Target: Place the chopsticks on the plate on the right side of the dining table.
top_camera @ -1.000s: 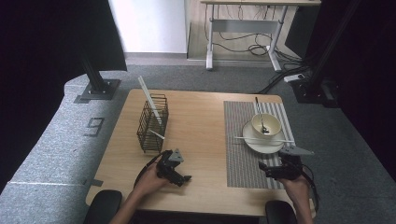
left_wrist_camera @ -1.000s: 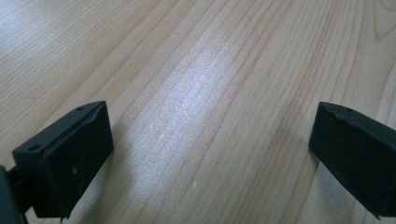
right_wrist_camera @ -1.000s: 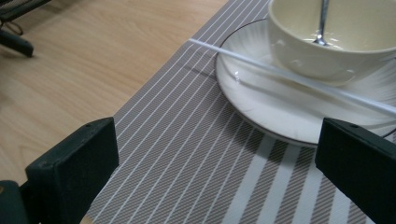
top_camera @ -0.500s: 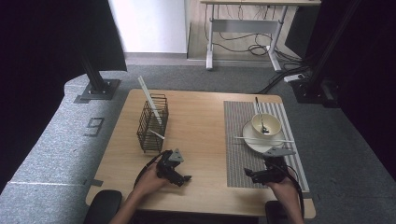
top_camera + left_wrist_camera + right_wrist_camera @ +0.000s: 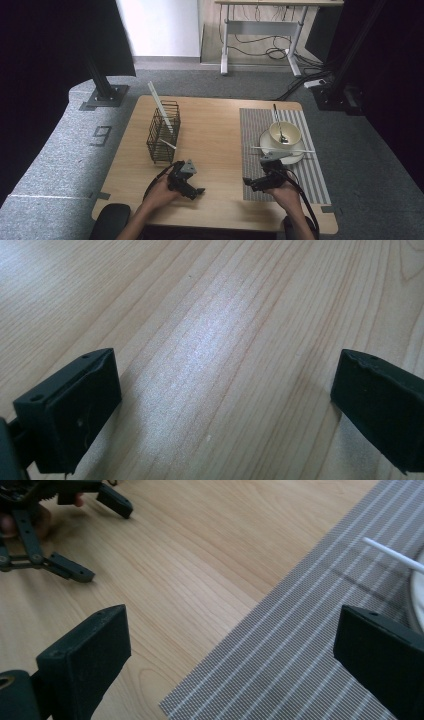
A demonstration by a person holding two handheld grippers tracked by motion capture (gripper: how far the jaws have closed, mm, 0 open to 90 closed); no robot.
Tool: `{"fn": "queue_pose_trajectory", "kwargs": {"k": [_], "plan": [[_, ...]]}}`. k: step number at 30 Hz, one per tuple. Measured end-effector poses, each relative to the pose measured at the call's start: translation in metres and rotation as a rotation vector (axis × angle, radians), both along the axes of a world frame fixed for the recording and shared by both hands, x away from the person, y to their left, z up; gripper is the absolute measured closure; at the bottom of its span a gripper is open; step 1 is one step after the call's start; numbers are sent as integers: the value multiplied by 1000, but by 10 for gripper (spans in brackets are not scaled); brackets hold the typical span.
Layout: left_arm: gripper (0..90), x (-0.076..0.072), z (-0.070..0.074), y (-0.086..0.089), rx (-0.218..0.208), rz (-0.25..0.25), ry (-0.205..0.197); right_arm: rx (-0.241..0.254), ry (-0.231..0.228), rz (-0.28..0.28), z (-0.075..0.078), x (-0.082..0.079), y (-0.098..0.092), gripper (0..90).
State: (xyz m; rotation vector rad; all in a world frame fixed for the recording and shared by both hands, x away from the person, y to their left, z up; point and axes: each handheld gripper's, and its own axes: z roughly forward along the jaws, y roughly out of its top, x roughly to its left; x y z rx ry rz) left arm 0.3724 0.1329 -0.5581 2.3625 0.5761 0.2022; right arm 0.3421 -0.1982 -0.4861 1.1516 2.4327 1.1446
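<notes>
Left gripper (image 5: 192,186) low at near table edge, jaws spread wide, nothing between. Right gripper (image 5: 254,183) likewise spread, empty, apparently angled toward the left one. Forearms enter from below.

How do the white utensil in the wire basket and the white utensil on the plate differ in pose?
The basket utensil stands tilted, leaning out of the wire basket; the plate utensil lies flat across the plate beside the bowl. The first is on bare wood, the second over the striped placemat. Both are long and white.
</notes>
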Motion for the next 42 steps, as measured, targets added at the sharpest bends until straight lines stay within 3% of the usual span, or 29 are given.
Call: {"fn": "queue_pose_trajectory", "kwargs": {"k": [4,13,23,27,31,42], "plan": [[0,0,0,0,1,-1,0,30,14,27,3,7,7,33],[0,0,0,0,2,0,0,-18,-1,75,15,21,33,27],[0,-3,0,1,3,18,1,-20,-12,112,33,37,63,49],[0,-4,0,2,5,22,0,-18,-31,123,41,44,74,89],[0,-5,0,2,5,24,1,-50,-50,139,49,49,88,90],[0,-5,0,1,3,28,4,-67,-97,194,64,61,137,20]]}}
